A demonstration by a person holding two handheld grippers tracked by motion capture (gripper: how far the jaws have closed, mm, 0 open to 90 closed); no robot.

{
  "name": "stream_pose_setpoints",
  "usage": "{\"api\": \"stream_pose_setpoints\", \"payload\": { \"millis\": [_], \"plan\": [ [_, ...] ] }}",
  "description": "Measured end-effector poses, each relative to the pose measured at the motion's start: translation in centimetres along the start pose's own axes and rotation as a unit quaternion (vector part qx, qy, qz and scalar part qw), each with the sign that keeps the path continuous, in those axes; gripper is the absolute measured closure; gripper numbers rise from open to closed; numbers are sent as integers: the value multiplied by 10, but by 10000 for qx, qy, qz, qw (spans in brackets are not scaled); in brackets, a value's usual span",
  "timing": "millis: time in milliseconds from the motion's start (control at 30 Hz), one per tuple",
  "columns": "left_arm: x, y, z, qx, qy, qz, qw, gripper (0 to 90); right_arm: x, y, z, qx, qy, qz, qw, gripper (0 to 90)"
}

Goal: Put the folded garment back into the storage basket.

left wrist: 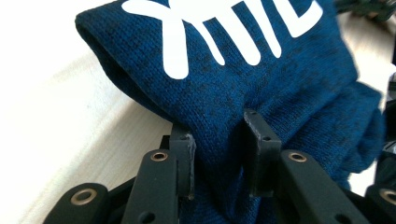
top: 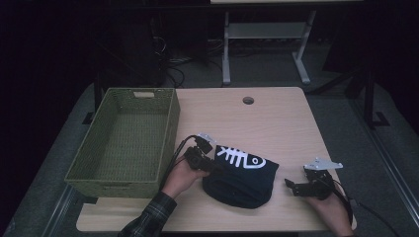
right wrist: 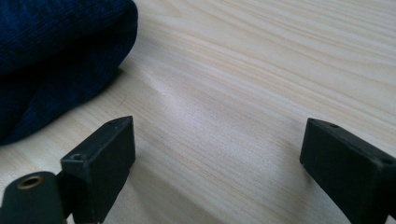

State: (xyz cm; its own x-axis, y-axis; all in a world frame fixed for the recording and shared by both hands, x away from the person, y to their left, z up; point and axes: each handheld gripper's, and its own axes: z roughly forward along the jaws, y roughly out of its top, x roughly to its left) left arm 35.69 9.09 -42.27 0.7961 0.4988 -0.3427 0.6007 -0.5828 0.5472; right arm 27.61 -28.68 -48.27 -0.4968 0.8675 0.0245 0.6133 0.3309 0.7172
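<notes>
A folded dark blue knit garment (top: 242, 180) with a white fishbone print lies near the front of the wooden table (top: 267, 118). My left gripper (top: 215, 168) is at its left edge. In the left gripper view the jaws of that gripper (left wrist: 219, 128) pinch a bunched fold of the garment (left wrist: 280, 88) between the pads. My right gripper (top: 289, 186) rests low over the table to the right of the garment, pointing left toward it. Its jaws (right wrist: 219, 135) stand wide apart over bare wood, with the garment's edge (right wrist: 51, 56) a short way ahead on the left.
A green woven basket (top: 168, 133) stands at the table's left side, close beside my left hand, with nothing seen inside. A round cable hole (top: 248, 100) sits near the table's far edge. Dark floor, cables and a desk frame lie beyond the table.
</notes>
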Motion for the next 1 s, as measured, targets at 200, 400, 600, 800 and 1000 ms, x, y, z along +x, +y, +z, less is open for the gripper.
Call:
{"api": "stream_pose_setpoints", "payload": {
  "millis": [200, 400, 600, 800, 1000],
  "plan": [
    [-8, 12, -16, -5, -79, 97, 9999, 689, 0, 0, 0, 12, 5, 25, 10000, 99],
    [-16, 26, -29, 4, -159, 198, 9997, 690, 0, 0, 0, 9, 5, 23, 10000, 99],
    [-25, 39, -49, -24, -117, 318, 9994, 695, 0, 0, 0, -1, 6, 24, 10000, 99],
    [-30, 49, -72, -33, -16, 405, 9992, 697, 0, 0, 0, -4, 4, 27, 10000, 99],
    [-31, 55, -94, -53, -36, 457, 9989, 697, 0, 0, 0, -6, 2, 31, 10000, 99]
  ]
}}
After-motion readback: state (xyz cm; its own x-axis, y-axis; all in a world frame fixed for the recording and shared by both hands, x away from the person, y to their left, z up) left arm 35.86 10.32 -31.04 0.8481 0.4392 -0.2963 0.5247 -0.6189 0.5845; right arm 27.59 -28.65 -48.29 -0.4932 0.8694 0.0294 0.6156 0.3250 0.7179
